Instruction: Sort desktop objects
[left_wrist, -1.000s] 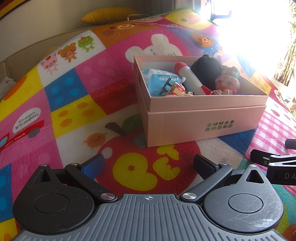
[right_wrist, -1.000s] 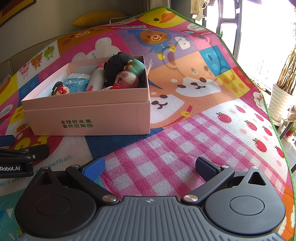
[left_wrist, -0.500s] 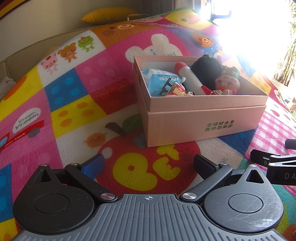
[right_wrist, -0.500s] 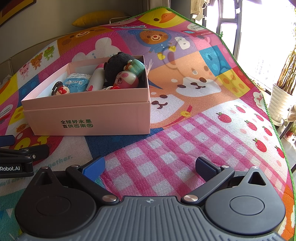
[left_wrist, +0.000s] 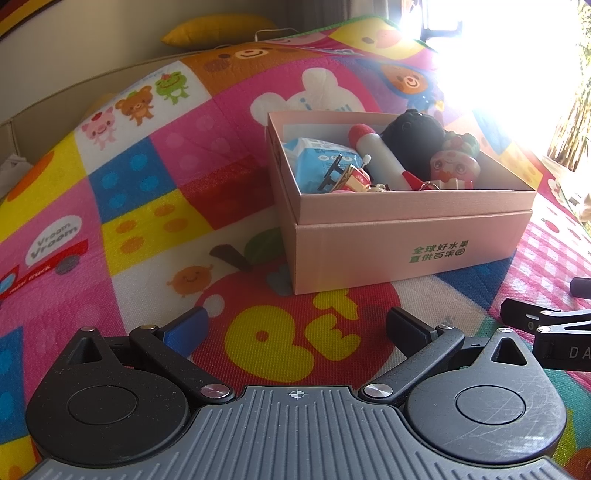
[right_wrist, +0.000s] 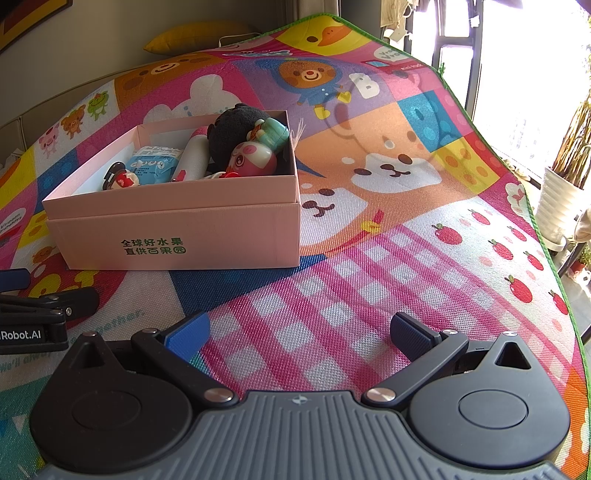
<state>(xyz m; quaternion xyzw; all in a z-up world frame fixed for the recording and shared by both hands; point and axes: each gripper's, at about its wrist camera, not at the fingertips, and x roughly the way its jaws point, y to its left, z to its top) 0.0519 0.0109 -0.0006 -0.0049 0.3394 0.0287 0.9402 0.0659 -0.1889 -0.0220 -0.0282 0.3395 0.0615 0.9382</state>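
Observation:
A pink cardboard box (left_wrist: 410, 240) (right_wrist: 177, 229) with green print stands on a colourful cartoon play mat (left_wrist: 147, 206) (right_wrist: 369, 280). Inside lie a black plush toy (left_wrist: 412, 136) (right_wrist: 236, 125), a pink-faced figurine (left_wrist: 454, 168) (right_wrist: 253, 158), a white tube with a red cap (left_wrist: 380, 158), a blue packet (left_wrist: 317, 160) (right_wrist: 153, 162) and small trinkets. My left gripper (left_wrist: 295, 325) is open and empty, low over the mat in front of the box. My right gripper (right_wrist: 299, 332) is open and empty, over the checked patch right of the box.
A yellow cushion (left_wrist: 218, 31) (right_wrist: 195, 35) lies beyond the mat's far edge against the wall. A white plant pot (right_wrist: 557, 206) stands off the mat's right edge by a bright window. Each gripper's side shows in the other's view (left_wrist: 546, 332) (right_wrist: 40, 314).

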